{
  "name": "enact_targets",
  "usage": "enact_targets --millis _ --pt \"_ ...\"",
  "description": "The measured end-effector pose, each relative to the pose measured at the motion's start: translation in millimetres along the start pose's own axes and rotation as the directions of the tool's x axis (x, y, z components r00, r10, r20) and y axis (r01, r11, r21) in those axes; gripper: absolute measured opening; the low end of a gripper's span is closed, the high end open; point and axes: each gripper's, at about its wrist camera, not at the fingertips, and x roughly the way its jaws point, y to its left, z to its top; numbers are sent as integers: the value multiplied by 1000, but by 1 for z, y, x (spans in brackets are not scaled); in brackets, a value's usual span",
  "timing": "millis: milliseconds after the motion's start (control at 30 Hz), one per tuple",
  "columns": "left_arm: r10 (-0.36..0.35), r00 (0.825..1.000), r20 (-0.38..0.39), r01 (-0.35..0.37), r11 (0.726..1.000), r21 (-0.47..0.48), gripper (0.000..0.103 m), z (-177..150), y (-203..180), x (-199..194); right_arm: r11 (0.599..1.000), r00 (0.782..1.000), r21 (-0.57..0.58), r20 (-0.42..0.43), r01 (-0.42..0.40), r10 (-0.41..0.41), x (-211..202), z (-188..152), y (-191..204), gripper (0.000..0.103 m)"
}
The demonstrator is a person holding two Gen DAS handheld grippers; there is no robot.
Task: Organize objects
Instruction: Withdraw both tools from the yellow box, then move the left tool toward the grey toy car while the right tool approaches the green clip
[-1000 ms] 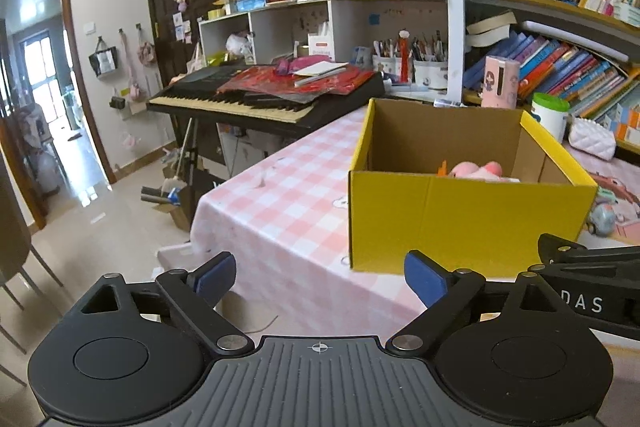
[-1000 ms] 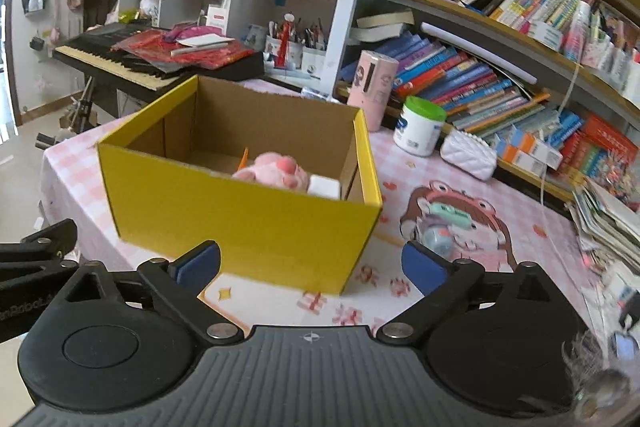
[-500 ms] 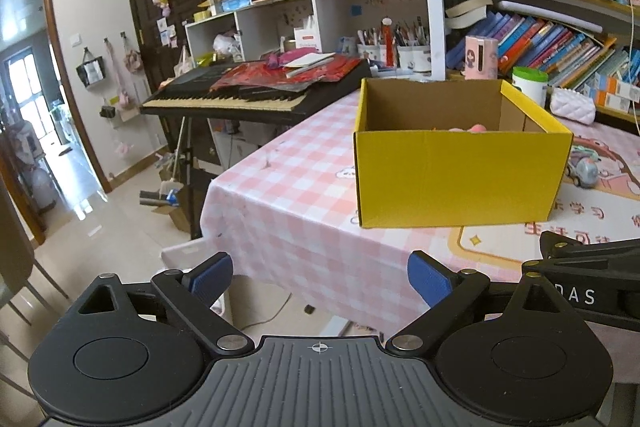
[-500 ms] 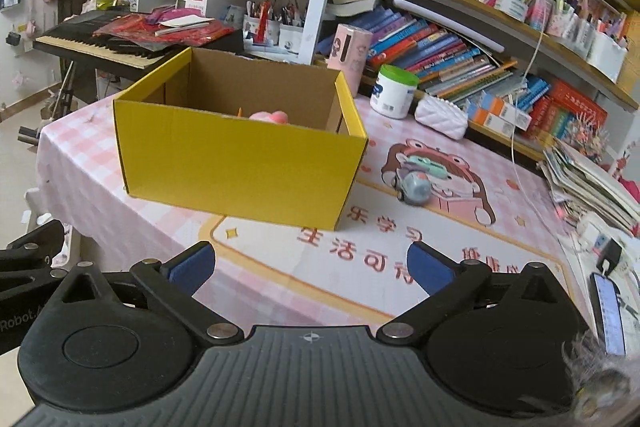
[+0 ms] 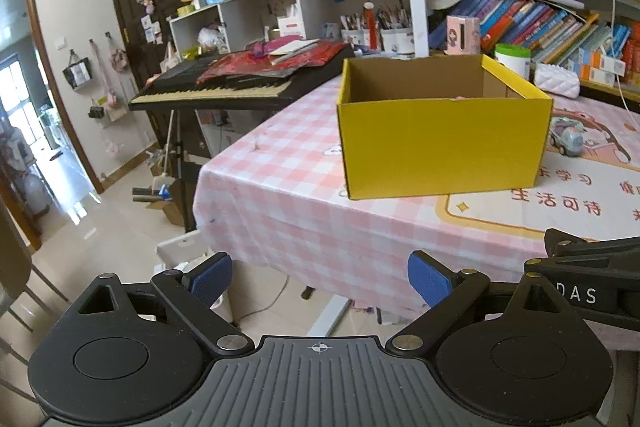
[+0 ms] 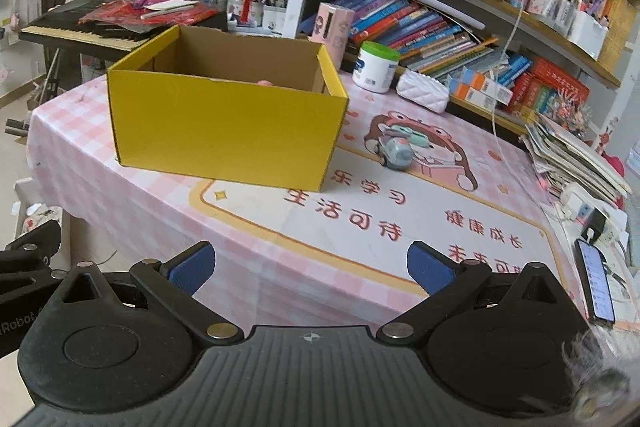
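A yellow cardboard box [image 5: 440, 143] stands open on the pink checked table [image 5: 280, 195]; it also shows in the right wrist view [image 6: 224, 131]. A sliver of a pink toy [image 6: 265, 82] peeks above its near wall. A small grey-green toy car [image 6: 394, 153] sits on the mat right of the box, also in the left wrist view [image 5: 568, 141]. My left gripper [image 5: 320, 279] is open and empty, off the table's near edge. My right gripper [image 6: 308, 267] is open and empty, above the table's near side, well back from the box.
A cartoon mat [image 6: 400, 211] covers the table's right part. A white jar [image 6: 376, 67], a pink box [image 6: 332, 27] and a white purse [image 6: 422, 93] stand behind the yellow box. A phone [image 6: 594, 281] and papers [image 6: 572, 159] lie right. A keyboard [image 5: 240, 83] stands left.
Both grippers have pulled back from the box and lowered; the box looks smaller and its contents are nearly hidden. Both grippers stay open and empty.
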Motion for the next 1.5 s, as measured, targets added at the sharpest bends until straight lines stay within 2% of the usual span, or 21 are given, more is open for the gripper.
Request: enact_targets --millis 633,933,1500 --pt "-133 991 -15 134 985 109 96 11 -68 12 987 989 90 -75 134 -128 20 -15 -61 103" --pt "-158 987 -28 160 979 128 96 29 -117 25 983 985 110 -101 148 -137 47 -8 -107 103" --pt "-184 981 -62 189 976 105 96 62 -218 52 984 985 112 -122 138 -124 111 16 -205 103"
